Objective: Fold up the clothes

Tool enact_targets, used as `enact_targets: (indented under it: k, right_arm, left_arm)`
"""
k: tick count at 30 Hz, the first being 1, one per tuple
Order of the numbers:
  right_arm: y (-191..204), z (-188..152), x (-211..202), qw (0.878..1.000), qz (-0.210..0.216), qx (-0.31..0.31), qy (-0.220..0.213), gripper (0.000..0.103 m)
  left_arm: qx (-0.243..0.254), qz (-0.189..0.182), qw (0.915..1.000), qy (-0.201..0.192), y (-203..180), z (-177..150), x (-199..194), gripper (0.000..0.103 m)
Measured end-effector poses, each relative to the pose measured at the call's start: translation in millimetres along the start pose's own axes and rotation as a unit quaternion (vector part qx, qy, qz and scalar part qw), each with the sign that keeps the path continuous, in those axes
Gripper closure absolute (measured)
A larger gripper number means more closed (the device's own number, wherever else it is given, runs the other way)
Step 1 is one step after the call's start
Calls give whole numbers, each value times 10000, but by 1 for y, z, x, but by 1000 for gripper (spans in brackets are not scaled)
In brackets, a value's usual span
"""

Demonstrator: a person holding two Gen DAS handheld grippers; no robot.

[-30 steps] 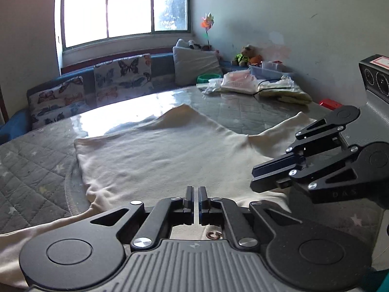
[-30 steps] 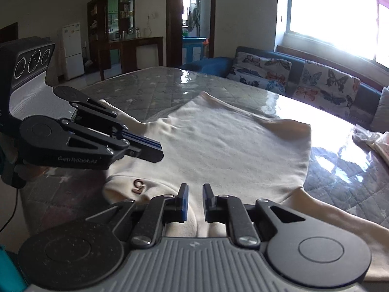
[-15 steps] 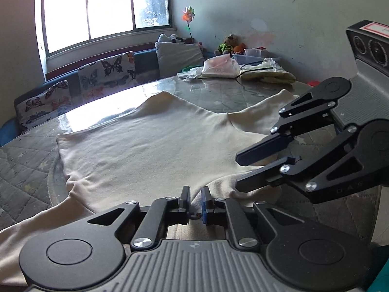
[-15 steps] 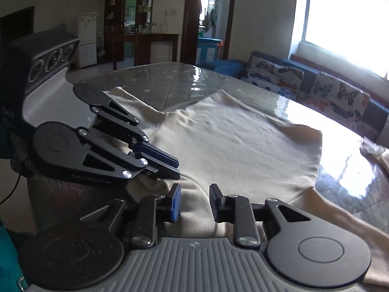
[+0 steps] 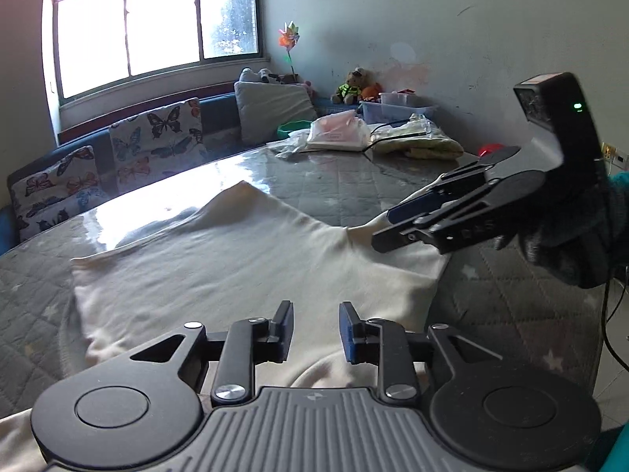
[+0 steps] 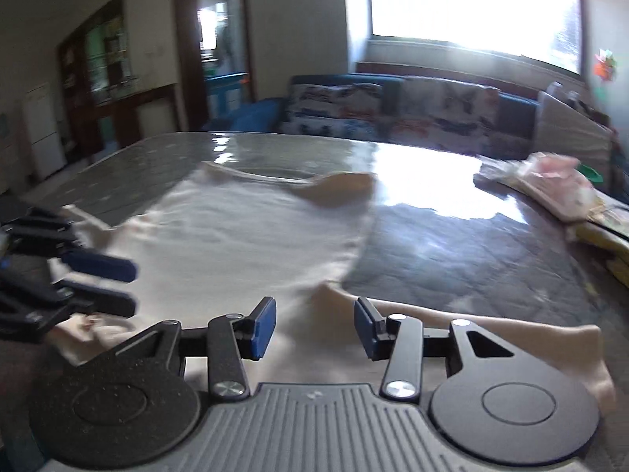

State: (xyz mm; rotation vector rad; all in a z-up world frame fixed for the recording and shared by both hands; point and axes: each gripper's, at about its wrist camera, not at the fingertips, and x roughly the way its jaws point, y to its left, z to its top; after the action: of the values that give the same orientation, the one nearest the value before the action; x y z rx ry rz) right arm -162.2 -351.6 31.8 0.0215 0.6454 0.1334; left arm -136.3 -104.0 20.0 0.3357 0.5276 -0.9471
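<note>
Garment: cream long-sleeved cotton top (image 5: 243, 267) lies spread flat on the grey quilted glass-topped desk (image 5: 354, 192).
Left tongs (image 5: 316, 332): released, above the near hem.
Right tongs (image 6: 314, 328): released, over the right sleeve.
Technique: I'd pinch the sleeve edge low, then carry it evenly across the body.
Change: a second ago both tongs sat nearly clenched at the collar; now they gape, lifted clear.

Daylight from the window (image 5: 157, 27) glares off the table (image 6: 412, 165); right view motion-blurred, edges fisheye-bent.
</note>
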Motion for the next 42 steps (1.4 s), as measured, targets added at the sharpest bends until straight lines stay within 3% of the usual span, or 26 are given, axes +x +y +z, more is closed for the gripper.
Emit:
enact_targets:
  k: [7,10,12,17,20,24,27,30,38,42]
  right_arm:
    - [-60,-14,7,9964,-736,413,127,54]
    - [-88,-19,2,9921,-1084,615,113,53]
    - [-103,-21,-2,9892,-1248,763,105,53]
    - [-121,-25,-10,9840,-1585,804,108,53]
    - [-113,-25,-18,9853,-1542,731,-7,50]
    - [-80,-27,-23,9932,-1059,486,36,42]
    - [-61,-33,-22,9956,-918,161,132,30]
    - [-65,-39,-23,9940,-1071,98,209,30]
    - [-115,-46,-40,9811,-1725,860,145,30]
    - [-130,-52,-45,9761,-1783,1227,195,43]
  left_arm:
    - [95,-290,9992,273,-19,-5,25,74]
    - [129,-314,9989,321,-23,-8,27,66]
    - [133,-312,9989,339,-23,-9,27,65]
    - [122,-338,9988,323,-24,-7,26,65]
    - [164,-333,9990,231,-27,-1,25,62]
    - [221,-432,9987,163,-35,6,31,62]
    - [331,-555,9977,192,-44,6,36,62]
    - [440,-653,9966,252,-52,2,38,62]
    - [515,-754,9953,322,-60,-3,40,61]
    - [537,-761,9951,330,-61,-3,41,59]
